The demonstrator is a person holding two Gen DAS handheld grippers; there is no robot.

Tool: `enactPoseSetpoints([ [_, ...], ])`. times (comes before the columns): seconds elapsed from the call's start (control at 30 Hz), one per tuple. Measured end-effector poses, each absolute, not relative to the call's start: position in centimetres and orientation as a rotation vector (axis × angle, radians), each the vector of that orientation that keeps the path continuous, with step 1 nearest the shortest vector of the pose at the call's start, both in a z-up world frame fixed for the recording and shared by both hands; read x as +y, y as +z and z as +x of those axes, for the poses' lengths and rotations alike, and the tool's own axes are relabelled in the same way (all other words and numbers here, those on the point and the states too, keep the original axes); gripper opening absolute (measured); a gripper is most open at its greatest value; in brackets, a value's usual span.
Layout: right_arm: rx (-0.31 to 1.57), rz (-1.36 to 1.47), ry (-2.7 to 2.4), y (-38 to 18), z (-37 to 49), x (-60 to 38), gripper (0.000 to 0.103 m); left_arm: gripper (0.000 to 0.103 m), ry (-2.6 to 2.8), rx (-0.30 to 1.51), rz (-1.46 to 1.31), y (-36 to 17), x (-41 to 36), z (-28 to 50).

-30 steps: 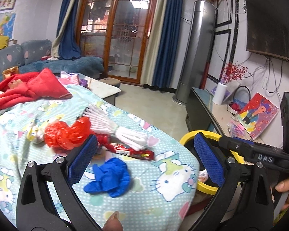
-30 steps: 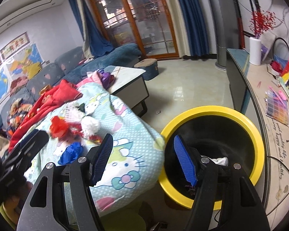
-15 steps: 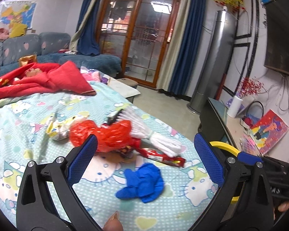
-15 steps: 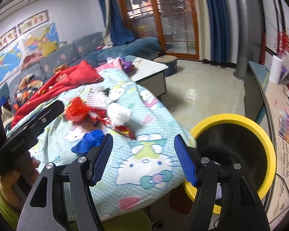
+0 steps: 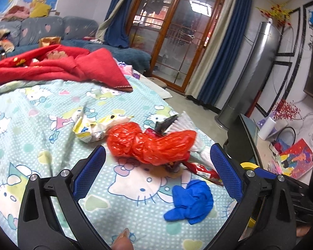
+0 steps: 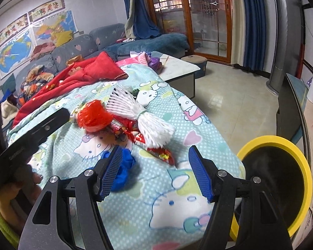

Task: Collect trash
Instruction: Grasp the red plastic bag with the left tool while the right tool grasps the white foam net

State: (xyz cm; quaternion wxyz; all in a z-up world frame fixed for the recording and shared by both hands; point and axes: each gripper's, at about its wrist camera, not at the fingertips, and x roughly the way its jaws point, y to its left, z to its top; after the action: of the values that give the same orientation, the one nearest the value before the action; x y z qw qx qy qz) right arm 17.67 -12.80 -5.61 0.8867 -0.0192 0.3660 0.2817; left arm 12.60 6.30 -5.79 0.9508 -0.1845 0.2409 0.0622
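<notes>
Between the spread blue pads of the left gripper (image 5: pixel 157 167), with nothing clamped, lies a crumpled red plastic bag (image 5: pixel 152 144) on a table draped in a pale blue cat-print cloth (image 5: pixel 41 129). The right gripper (image 6: pixel 156 171) also stands apart and empty above the same cloth. Just beside the bag sit a blue glove (image 5: pixel 191 201), a red snack wrapper (image 6: pixel 156 152), a white bundle of tasselled strands (image 6: pixel 144 116) and a yellow-and-white crumpled packet (image 5: pixel 89 131). Farther back a red blanket (image 5: pixel 58 66) is heaped on the cloth. Off the table's right end stands a black bin with a yellow rim (image 6: pixel 302 162) on the tiled floor (image 6: pixel 235 104). Beyond are a grey sofa (image 6: pixel 77 48), blue curtains (image 5: pixel 221 58), wood-framed glass doors (image 5: pixel 177 33) and wall maps (image 6: pixel 16 52).
</notes>
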Motion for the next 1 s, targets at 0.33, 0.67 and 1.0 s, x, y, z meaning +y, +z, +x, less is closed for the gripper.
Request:
enactPoseSetpoints([
  [0.33, 0.805, -0.038, 0.57, -7.2, 21.2, -11.0, 0.064, 0.092, 0.072, 0.52, -0.384, -5.4, 6.4, 15.6],
  [0.67, 0.851, -0.033, 0.603, -8.4, 22.8, -10.1, 0.045, 0.075, 0.082, 0.606, -0.321, -6.3, 5.1, 18.4],
  [1.0, 0.839, -0.027, 0.656, -8.1, 21.6, -10.2, 0.019, 0.027, 0.047, 0.655, -0.344, -7.5, 5.3, 17.9],
])
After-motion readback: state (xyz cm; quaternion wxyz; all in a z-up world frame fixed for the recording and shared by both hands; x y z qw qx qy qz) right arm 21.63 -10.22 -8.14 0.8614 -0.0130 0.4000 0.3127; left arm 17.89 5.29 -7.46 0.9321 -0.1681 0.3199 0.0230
